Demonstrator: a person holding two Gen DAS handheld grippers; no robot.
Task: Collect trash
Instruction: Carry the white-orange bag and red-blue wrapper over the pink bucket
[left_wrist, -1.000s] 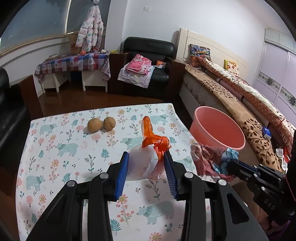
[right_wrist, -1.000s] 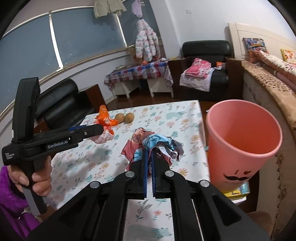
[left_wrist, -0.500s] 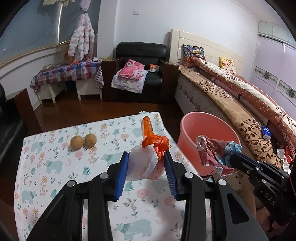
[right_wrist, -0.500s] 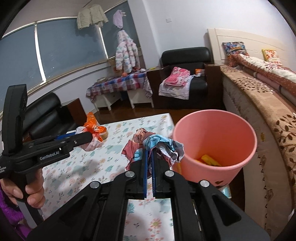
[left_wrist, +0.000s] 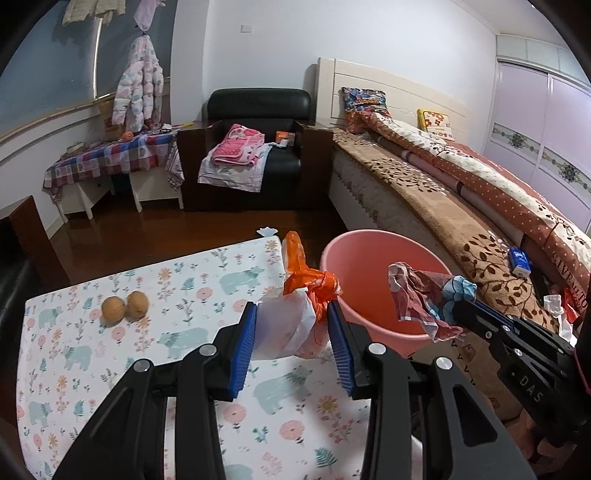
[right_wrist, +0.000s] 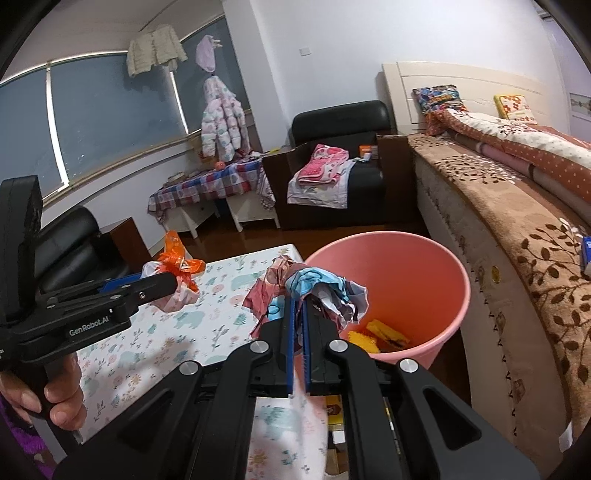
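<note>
We cannot identify the yellow items (right_wrist: 380, 334) in the pink bin (right_wrist: 436, 266), partly hidden behind the crumpled wrapper (right_wrist: 317, 291). The bin's base is out of sight behind the table (left_wrist: 110, 354), and the writing on the small blue packet (left_wrist: 519, 260) is too small for us to read.

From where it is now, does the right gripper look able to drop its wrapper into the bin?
Probably yes. The right gripper holds the wrapper right at the bin rim, the mouth is open, and nothing stands between them.
</note>
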